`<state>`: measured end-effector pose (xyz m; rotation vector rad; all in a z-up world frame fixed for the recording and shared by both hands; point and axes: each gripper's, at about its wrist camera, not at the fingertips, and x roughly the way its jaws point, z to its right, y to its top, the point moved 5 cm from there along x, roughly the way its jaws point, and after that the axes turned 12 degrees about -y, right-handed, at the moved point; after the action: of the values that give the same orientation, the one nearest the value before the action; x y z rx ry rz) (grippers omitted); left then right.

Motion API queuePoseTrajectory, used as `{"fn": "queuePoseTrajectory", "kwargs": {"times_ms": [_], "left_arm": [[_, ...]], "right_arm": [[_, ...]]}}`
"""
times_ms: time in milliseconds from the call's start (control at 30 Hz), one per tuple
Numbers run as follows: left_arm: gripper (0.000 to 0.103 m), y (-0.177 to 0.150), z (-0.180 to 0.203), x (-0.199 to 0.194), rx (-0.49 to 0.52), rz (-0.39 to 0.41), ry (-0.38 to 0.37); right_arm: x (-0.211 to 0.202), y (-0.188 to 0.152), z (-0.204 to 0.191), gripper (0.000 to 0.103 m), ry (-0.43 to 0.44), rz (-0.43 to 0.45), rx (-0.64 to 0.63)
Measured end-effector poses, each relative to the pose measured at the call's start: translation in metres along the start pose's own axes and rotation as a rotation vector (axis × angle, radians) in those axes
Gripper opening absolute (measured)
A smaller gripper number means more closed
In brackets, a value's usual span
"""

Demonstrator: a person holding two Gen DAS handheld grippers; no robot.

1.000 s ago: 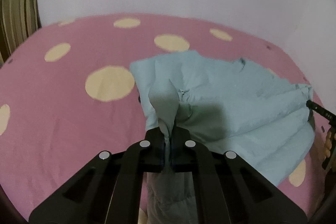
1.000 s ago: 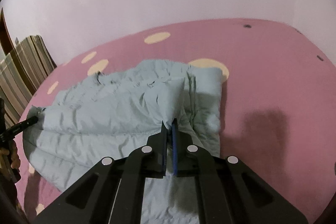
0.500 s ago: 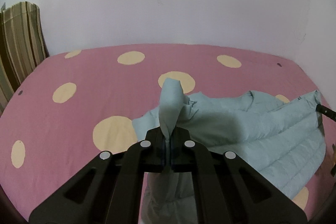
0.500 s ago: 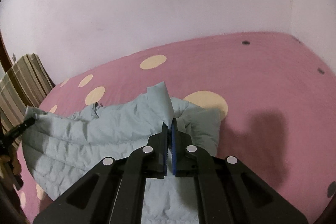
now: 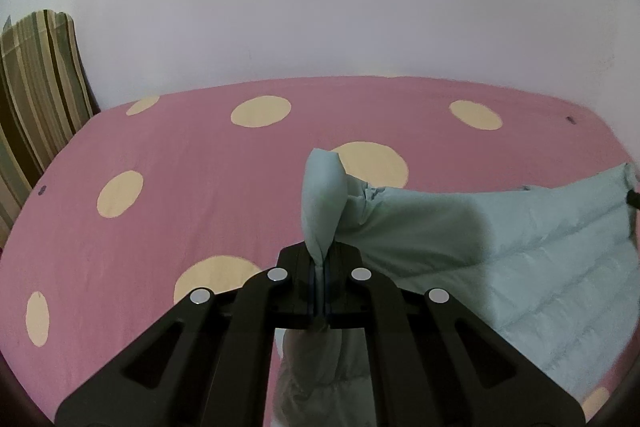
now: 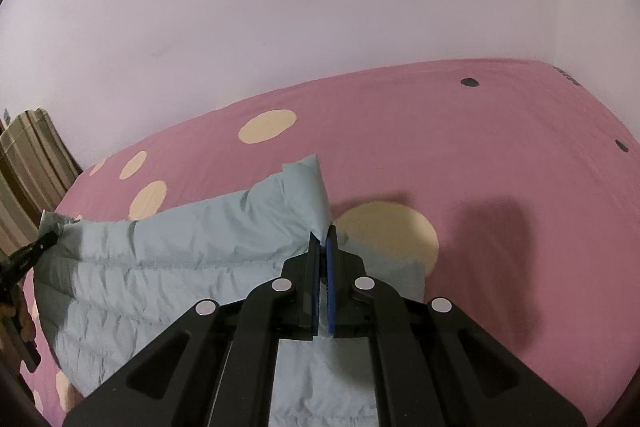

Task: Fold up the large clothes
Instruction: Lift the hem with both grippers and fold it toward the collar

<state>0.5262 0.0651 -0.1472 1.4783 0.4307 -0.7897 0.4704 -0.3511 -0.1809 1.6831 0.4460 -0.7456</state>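
Note:
A pale blue quilted jacket [image 5: 500,247] hangs stretched between my two grippers above the pink bed. My left gripper [image 5: 319,267] is shut on one corner of it; a puffed fold sticks up past the fingers. My right gripper [image 6: 323,247] is shut on the other corner of the jacket [image 6: 180,259], which also stands up past its fingers. In the right wrist view the left gripper's tip [image 6: 40,247] shows at the far left edge, pinching the jacket. The jacket's lower part sags below both grippers.
The bed [image 5: 180,187] has a pink sheet with cream dots and reaches to a plain white wall [image 5: 320,7]. A striped cushion [image 5: 36,87] stands at the bed's left end. The bed's far right corner [image 6: 580,87] meets a side wall.
Both grippers have risen and lifted the jacket off the sheet. It lay crumpled on the bed a second ago and now hangs spread between them.

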Motion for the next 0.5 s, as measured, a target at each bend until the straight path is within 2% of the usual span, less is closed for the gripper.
{"fn": "queuePoseTrajectory", "kwargs": {"times_ms": [200, 500], "left_arm": [[0.003, -0.013, -0.008, 0.054, -0.028, -0.091, 0.070], [0.003, -0.034, -0.013, 0.096, -0.032, -0.145, 0.096]], "right_arm": [[0.045, -0.005, -0.003, 0.002, -0.029, -0.075, -0.002], [0.093, -0.029, -0.003, 0.002, -0.068, -0.153, -0.007]]}}
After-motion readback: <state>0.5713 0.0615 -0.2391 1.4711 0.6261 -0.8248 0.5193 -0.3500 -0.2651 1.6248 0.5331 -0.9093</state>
